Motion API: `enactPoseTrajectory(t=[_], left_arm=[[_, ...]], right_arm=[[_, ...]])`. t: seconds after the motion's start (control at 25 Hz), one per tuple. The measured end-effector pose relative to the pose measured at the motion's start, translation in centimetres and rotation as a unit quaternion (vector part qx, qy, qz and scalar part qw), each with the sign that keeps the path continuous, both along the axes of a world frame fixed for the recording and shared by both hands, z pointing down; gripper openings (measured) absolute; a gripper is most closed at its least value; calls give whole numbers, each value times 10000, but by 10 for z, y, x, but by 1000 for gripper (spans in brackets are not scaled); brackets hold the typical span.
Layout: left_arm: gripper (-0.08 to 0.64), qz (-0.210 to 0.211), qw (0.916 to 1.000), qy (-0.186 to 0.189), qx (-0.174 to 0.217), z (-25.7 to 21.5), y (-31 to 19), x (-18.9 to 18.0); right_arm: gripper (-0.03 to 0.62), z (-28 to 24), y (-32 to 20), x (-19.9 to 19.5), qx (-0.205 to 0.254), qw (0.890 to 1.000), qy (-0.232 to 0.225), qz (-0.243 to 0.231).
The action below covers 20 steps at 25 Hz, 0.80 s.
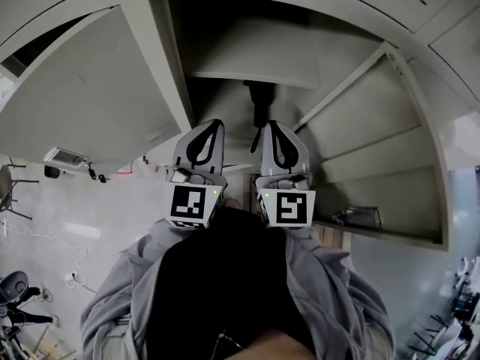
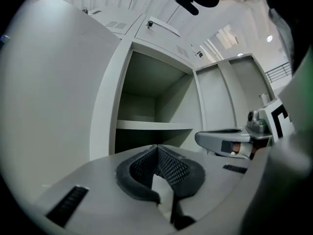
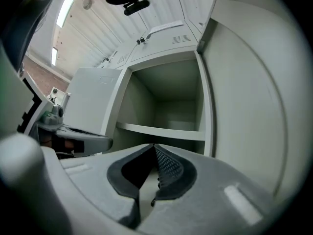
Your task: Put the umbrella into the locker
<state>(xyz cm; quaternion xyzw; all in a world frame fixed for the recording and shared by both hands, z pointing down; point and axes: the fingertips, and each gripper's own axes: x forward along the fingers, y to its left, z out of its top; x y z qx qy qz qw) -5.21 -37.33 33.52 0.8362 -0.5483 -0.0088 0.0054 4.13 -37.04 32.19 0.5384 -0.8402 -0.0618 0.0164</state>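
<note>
Fisheye distortion bent every straight edge, and the corners darkened to black. A ceiling strip light (image 3: 63, 12) gave soft brightness, while the locker (image 1: 255, 70) interior stayed shadowed. The near foreground blurred.

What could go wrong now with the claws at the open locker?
1. The left claw and right claw sit side by side, so they might knock together.
2. The locker door on the left hangs open; a wide swing might bump it.
3. Both claws are shut and empty, and I can't tell whether the dark thing under the shelf is the umbrella.
</note>
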Motion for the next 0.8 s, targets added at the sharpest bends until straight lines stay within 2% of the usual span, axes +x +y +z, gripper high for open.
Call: enactPoseTrajectory(t=[0.8], left_arm=[[6,356,9992,35,-194,4,2,26]], right_arm=[[3,16,4,9,-269,9995,-136,-13]])
